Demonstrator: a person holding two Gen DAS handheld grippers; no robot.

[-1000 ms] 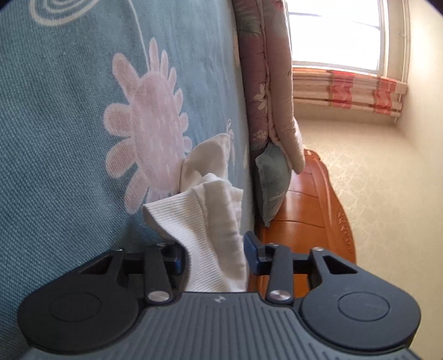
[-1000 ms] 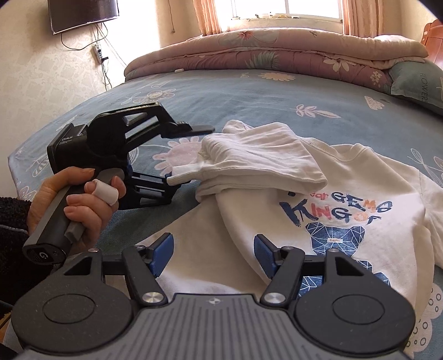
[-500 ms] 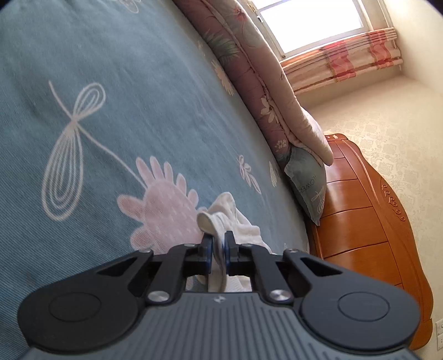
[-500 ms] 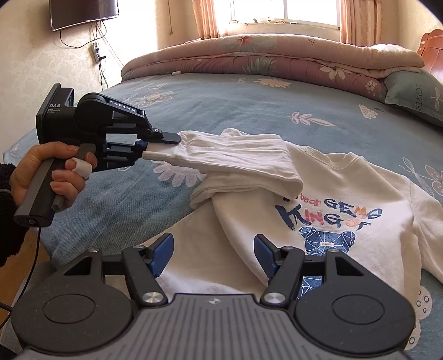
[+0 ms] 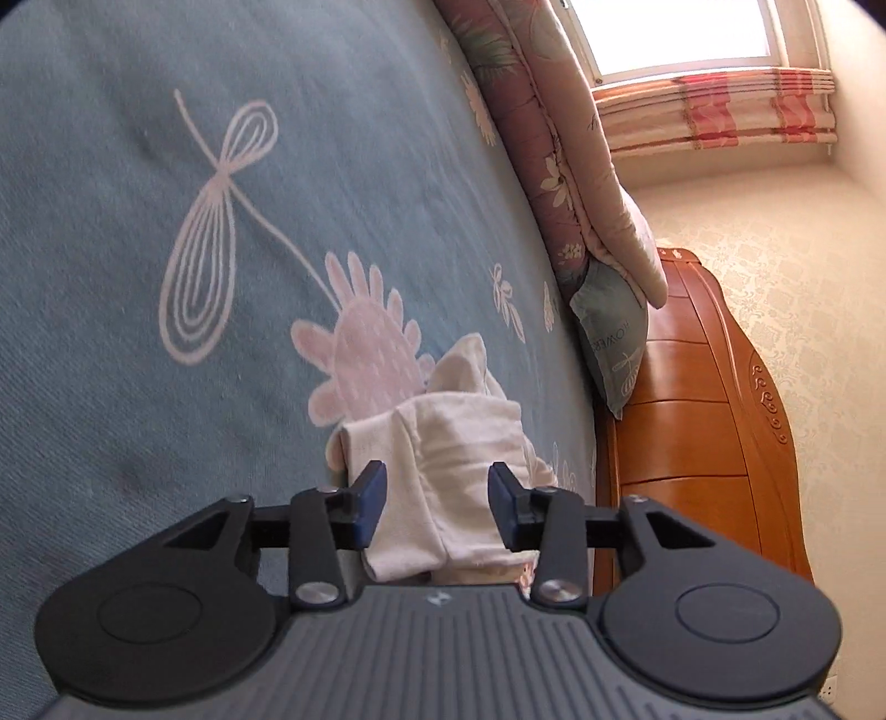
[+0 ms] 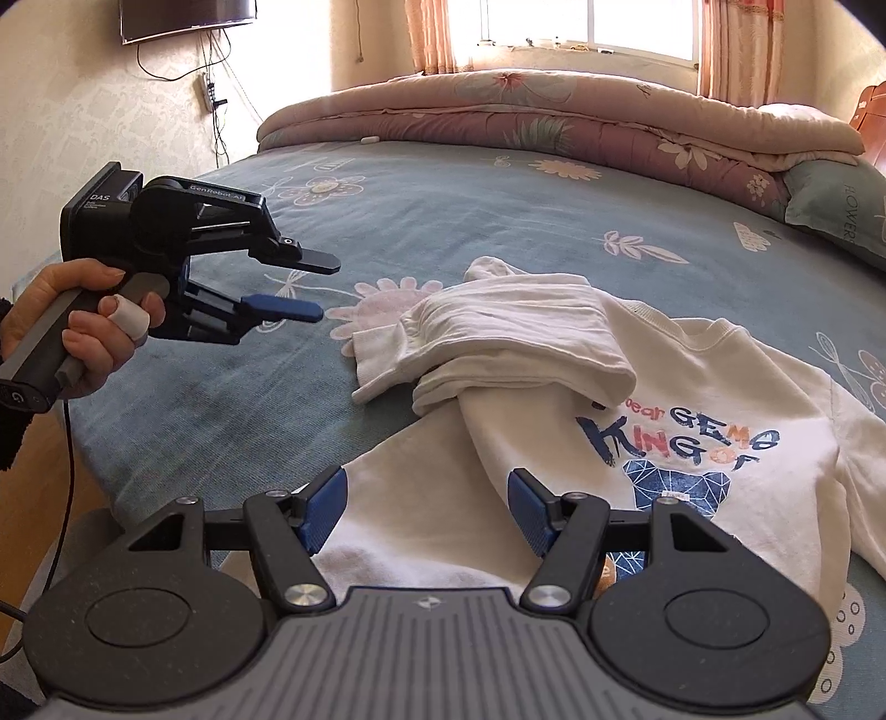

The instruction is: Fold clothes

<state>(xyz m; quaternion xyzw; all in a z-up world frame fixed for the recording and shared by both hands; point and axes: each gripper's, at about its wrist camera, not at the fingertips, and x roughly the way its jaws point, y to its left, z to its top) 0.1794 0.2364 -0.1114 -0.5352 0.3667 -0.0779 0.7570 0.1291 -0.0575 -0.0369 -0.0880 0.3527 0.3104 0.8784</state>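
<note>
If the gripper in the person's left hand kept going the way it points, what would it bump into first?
Most likely the folded white sleeve on the sweatshirt. The left gripper, jaws just opened and empty, points at its cuff end, though depth is hard to judge.

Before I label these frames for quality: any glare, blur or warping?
Left wrist view: window blown out white, blue bedspread slightly soft, headboard bowed by the fisheye. Right wrist view: sharp; window overexposed, bed edge curves, white sweatshirt evenly lit.
</note>
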